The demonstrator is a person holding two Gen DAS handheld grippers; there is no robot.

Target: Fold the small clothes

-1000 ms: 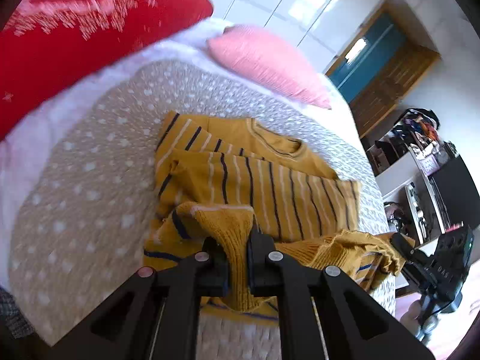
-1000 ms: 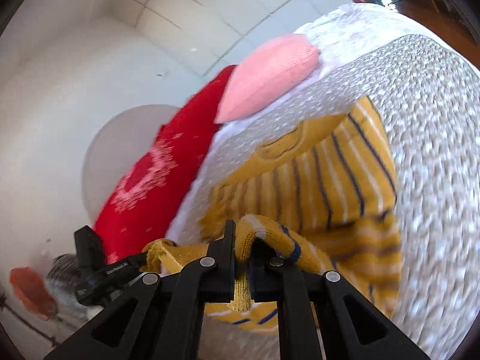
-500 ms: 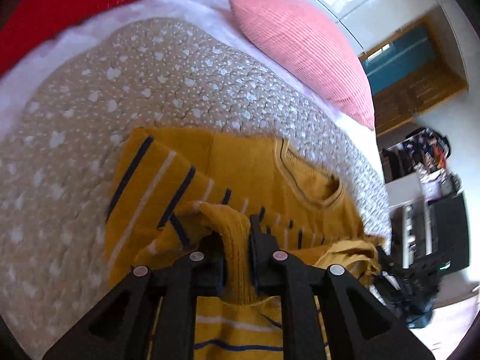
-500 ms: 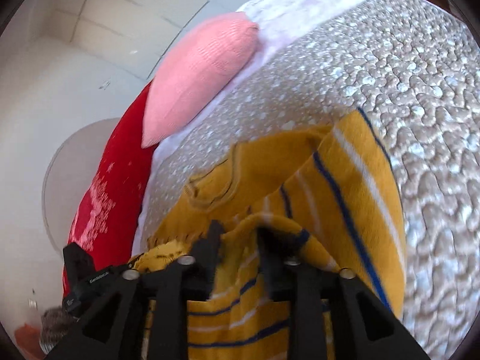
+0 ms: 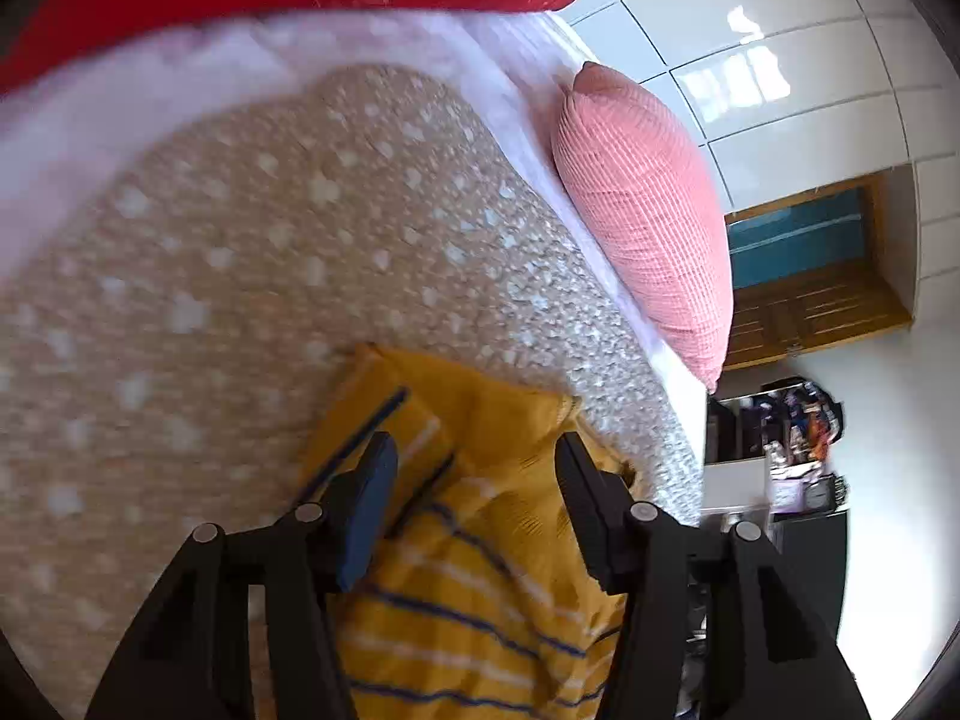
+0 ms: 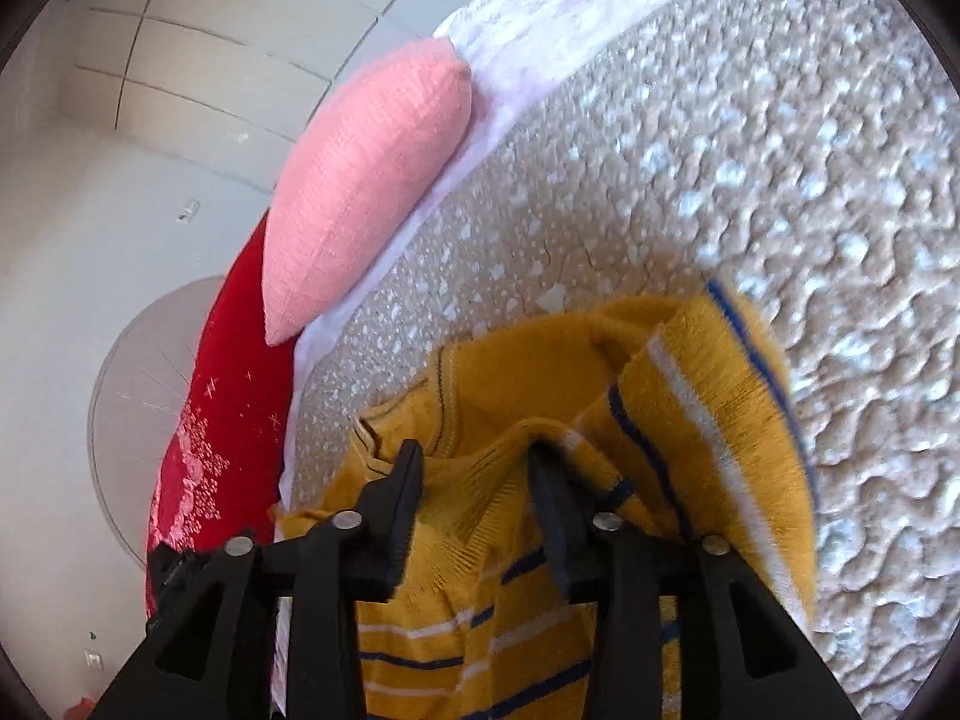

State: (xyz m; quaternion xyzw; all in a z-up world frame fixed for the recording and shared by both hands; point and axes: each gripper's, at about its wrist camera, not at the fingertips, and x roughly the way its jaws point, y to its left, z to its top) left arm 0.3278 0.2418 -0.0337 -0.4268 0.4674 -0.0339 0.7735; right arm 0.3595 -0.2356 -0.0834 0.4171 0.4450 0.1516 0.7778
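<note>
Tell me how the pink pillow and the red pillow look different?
The pink pillow is plain and ribbed; the red pillow carries pale snowflake-like patterns. The pink pillow is lighter and shows whole; the red pillow is partly hidden behind it. Both lie at the bed's white edge.

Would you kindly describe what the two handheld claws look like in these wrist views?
Both are matte black plastic. The left claw has angular, triangulated linkage arms joined by round silver pivot pins, and a blue pad lines one finger. The right claw has the same black linkages and silver pins. No cables, markings or sleeves show.
</note>
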